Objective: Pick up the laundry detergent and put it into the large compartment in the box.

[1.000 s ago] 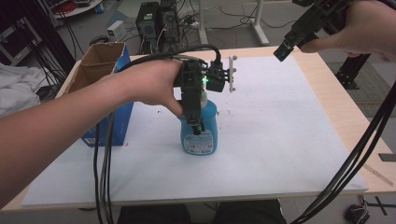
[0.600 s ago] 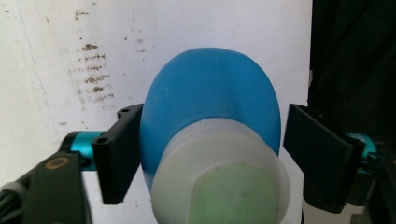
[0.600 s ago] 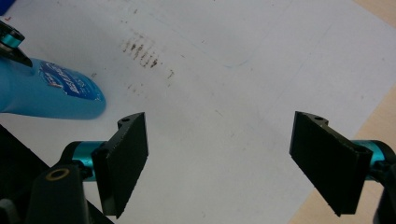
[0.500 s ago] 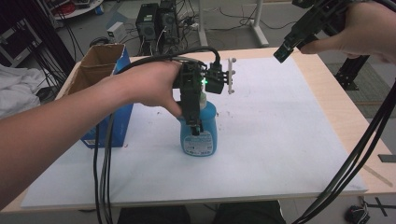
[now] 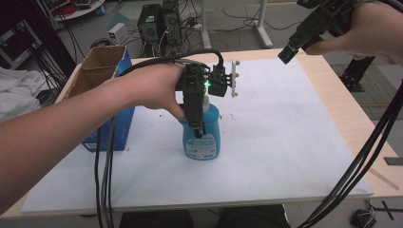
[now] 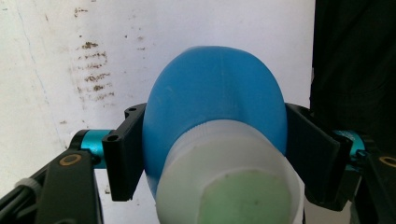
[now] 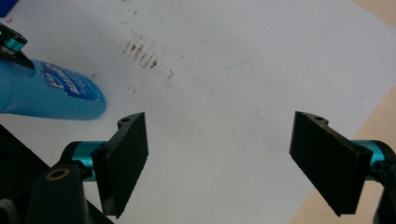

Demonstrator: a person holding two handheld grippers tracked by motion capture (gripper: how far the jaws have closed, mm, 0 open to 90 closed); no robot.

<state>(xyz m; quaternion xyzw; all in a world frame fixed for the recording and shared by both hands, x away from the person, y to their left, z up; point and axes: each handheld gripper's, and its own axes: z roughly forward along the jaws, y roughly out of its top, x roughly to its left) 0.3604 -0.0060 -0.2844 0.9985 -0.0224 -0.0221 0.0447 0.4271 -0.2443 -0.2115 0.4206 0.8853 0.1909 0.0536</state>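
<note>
I saw the left claw (image 6: 212, 154) had just been closing; pads now met the blue bottle (image 6: 215, 102) — grip looked ready. Right claw (image 7: 231, 163) hung open, empty, above the worktop (image 5: 294, 142).

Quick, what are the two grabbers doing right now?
Left gripper: its jaws have just been closing and now press on both sides of the blue bottle.
Right gripper: open, nothing between its jaws, held up above the table.
</note>
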